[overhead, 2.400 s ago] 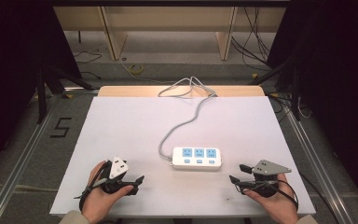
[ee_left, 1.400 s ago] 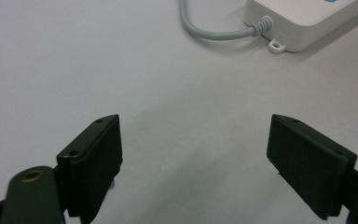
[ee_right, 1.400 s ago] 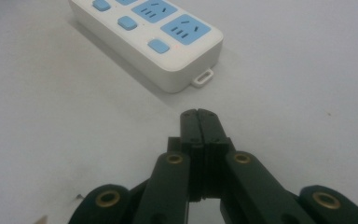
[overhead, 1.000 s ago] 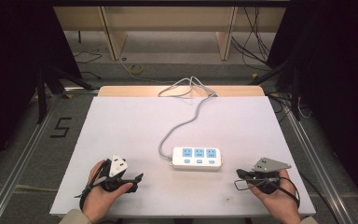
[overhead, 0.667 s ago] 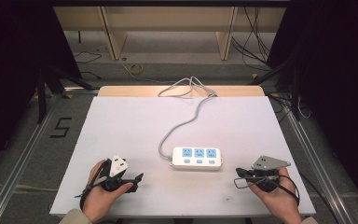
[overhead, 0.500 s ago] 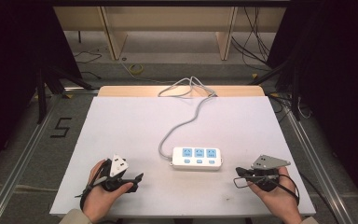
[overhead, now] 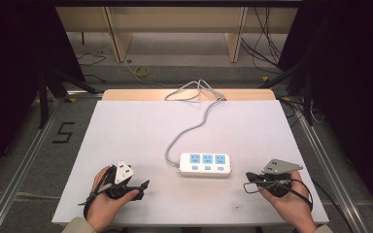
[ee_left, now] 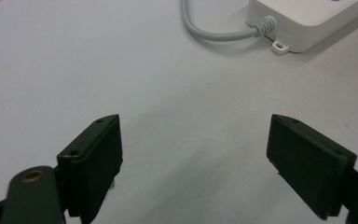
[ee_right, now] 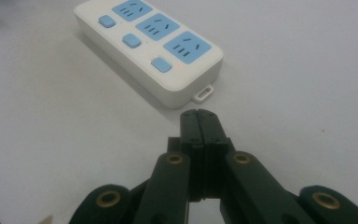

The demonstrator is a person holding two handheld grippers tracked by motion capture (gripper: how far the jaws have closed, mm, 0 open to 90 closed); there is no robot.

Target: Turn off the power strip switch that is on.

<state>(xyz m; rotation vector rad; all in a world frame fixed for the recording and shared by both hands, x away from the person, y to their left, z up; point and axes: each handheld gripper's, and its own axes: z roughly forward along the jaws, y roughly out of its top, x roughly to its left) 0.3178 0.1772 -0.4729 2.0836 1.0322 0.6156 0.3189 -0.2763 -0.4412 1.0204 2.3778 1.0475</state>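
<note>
A white power strip (overhead: 205, 164) with three blue sockets and three blue switches lies near the front middle of the white table (overhead: 141, 126). Its grey cord (overhead: 194, 126) runs from its left end to the far edge. My left gripper (overhead: 138, 184) rests at the front left, jaws pointing right toward the strip. In the left gripper view it (ee_left: 193, 158) stands open over bare table, and the strip's cord end (ee_left: 307, 18) lies beyond. My right gripper (overhead: 248, 175) sits just right of the strip. Its jaws (ee_right: 199, 114) are shut on nothing, their tips a little short of the strip (ee_right: 149, 44).
The cord coils at the far table edge (overhead: 196, 90) on a wooden strip. Metal rails run along both sides of the table. Wooden shelving legs and floor cables lie beyond the table. A "5" is marked on the floor (overhead: 63, 132) at the left.
The right hand has shifted its gripper very slightly near the strip's right end. The left hand and the power strip have stayed where they were.
</note>
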